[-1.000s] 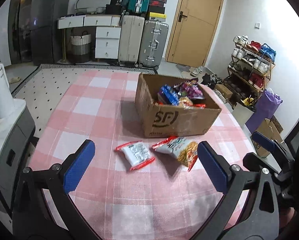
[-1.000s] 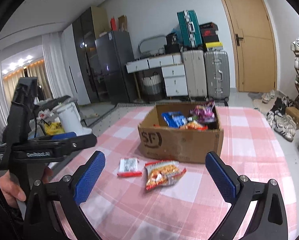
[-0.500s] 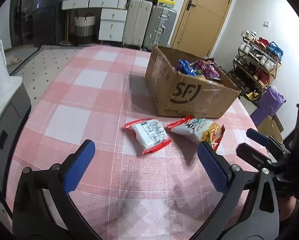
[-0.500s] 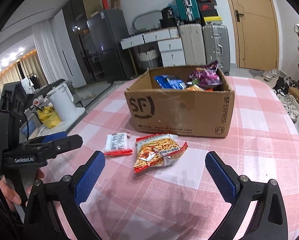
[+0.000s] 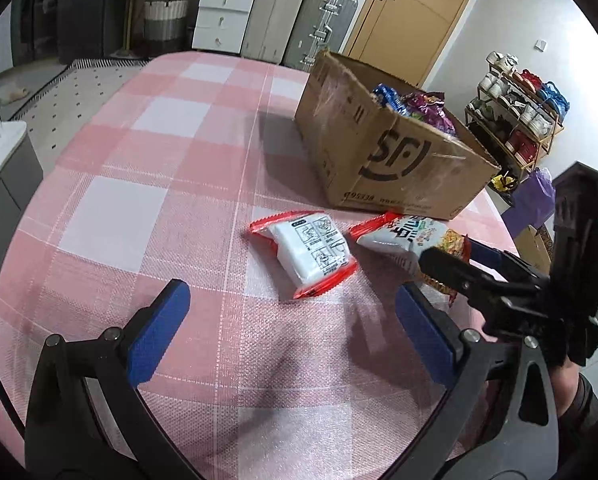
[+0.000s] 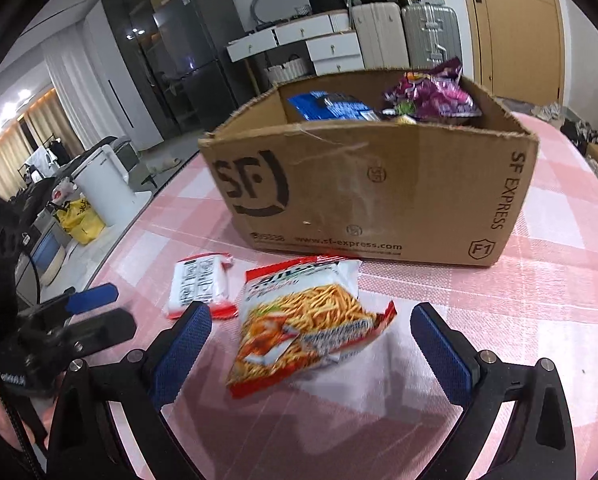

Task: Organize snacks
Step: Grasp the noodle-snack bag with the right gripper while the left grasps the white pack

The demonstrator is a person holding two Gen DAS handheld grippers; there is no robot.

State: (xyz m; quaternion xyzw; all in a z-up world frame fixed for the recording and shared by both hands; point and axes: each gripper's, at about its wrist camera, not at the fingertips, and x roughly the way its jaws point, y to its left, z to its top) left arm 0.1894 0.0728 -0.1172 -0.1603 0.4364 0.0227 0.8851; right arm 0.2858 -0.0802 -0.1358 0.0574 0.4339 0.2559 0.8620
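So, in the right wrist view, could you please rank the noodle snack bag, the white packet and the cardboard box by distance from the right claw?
1. Noodle snack bag, between the open right claw fingers.
2. White packet, left.
3. Cardboard box, behind both.

Noodle-snack bag (image 6: 307,316): red-edged, flat, before box. White packet (image 5: 311,252): red-trimmed, flat, just beside it. Cardboard box (image 6: 379,188): open, holding snacks.

From the left wrist, the right gripper (image 5: 475,258) covers part of the noodle snack bag (image 5: 403,236); the cardboard box (image 6: 379,184) walls hide most snacks inside.
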